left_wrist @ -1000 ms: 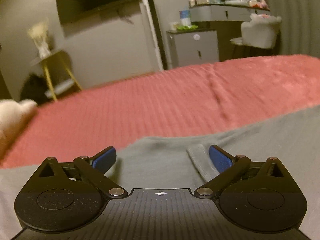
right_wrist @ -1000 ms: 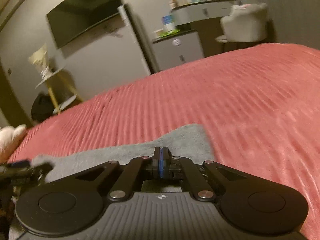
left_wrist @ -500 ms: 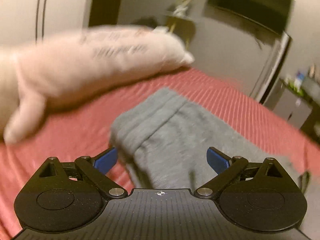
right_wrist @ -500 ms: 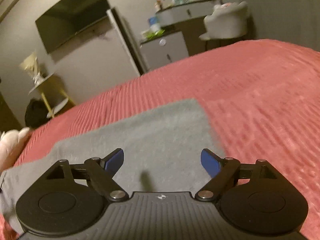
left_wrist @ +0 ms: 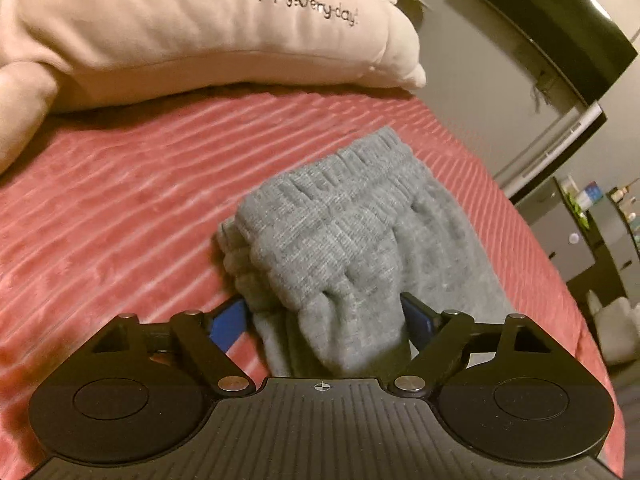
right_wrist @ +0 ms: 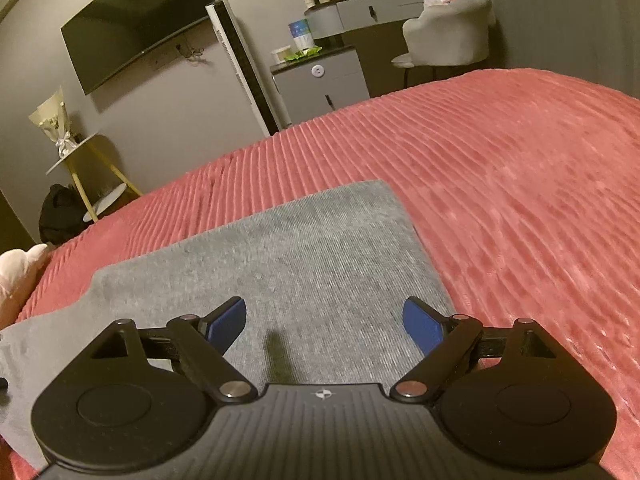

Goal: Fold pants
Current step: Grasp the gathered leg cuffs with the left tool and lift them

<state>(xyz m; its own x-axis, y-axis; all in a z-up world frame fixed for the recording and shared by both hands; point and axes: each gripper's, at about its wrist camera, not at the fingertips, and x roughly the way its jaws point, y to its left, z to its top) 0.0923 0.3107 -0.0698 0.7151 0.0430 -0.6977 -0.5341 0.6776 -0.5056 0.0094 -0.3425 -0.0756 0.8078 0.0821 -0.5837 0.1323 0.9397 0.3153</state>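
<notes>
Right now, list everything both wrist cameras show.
grey knit pants: one, grey, on bed, waistband end bunched between left jaws
red ribbed bedspread: one, red, under pants
pink plush pillow: one, pink, beyond pants
wall television: one, black, far wall
white chair: one, by vanity
grey cabinet: one, beyond bed
yellow-legged side table: one, far left
left gripper: black, blue pads, closing around pants
right gripper: open, over flat pants, opening

Red ribbed bed [right_wrist: 500, 168] carries grey pants [left_wrist: 360, 232] laid flat, with a pink pillow [left_wrist: 192, 36] at its edge
</notes>
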